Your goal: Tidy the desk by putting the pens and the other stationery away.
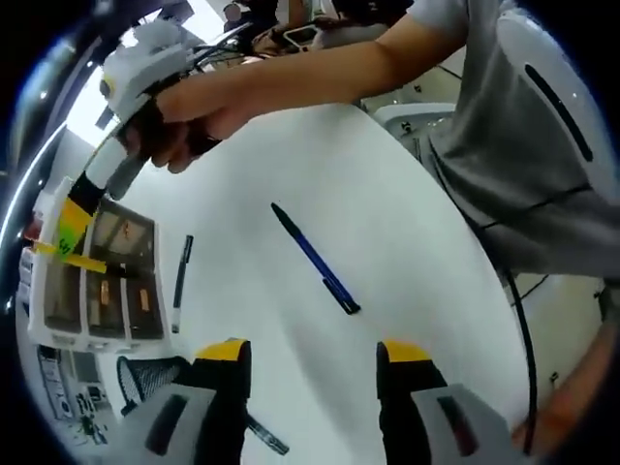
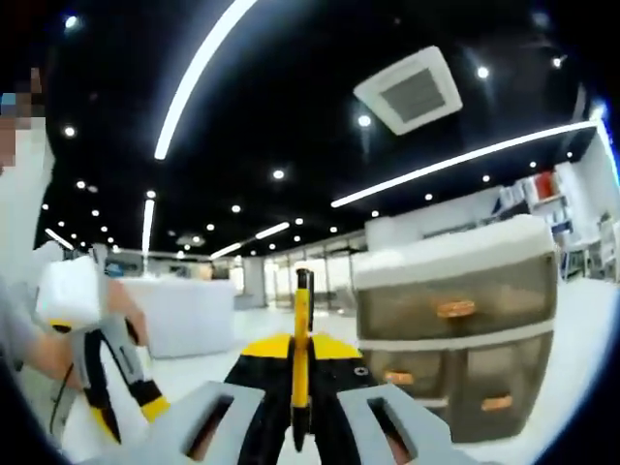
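Note:
A blue pen lies in the middle of the white desk, ahead of my left gripper, whose jaws stand open with nothing between them. To its left lies a black pen, and a dark pen shows between the jaws. My right gripper, held by a hand, reaches down at the upper left, just above the small drawer unit, and is shut on a yellow pen. In the right gripper view the right gripper holds the yellow pen upright beside the drawer unit.
A black mesh pen holder stands below the drawer unit at the lower left. The person's arm and grey shirt cross the top and right. The left gripper shows at the lower left of the right gripper view.

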{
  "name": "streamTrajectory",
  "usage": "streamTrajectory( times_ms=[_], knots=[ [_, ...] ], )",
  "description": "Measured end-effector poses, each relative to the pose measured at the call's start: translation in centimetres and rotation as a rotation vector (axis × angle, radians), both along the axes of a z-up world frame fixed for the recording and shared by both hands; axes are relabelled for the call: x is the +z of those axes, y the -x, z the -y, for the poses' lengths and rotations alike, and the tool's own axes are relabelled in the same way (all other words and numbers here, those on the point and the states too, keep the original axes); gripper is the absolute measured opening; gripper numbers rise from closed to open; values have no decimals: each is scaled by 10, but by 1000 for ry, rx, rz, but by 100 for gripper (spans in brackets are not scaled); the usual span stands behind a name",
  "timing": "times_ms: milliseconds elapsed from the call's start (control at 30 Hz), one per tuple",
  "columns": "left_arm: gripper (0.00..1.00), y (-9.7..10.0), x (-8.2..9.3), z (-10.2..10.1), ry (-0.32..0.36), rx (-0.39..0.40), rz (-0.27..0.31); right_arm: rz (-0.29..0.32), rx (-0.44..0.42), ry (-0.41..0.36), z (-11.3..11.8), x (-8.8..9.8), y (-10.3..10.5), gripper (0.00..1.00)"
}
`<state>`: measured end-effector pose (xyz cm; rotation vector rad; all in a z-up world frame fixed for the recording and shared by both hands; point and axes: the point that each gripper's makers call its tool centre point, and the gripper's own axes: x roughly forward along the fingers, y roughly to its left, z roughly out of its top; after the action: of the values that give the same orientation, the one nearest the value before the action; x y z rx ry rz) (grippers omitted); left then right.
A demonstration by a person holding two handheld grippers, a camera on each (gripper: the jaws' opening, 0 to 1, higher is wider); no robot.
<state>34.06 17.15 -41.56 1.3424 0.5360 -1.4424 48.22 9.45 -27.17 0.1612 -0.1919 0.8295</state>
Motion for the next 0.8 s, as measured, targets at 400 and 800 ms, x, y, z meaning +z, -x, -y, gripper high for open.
streamTrajectory(
  times_ms=[400,800],
  knots=[
    [53,-5,24,2,128,25,16,2,46,-75,-37,28,-25,3],
    [50,-31,51,-5,529,269,-135,85,103,16,-75,53,-49,3]
  ],
)
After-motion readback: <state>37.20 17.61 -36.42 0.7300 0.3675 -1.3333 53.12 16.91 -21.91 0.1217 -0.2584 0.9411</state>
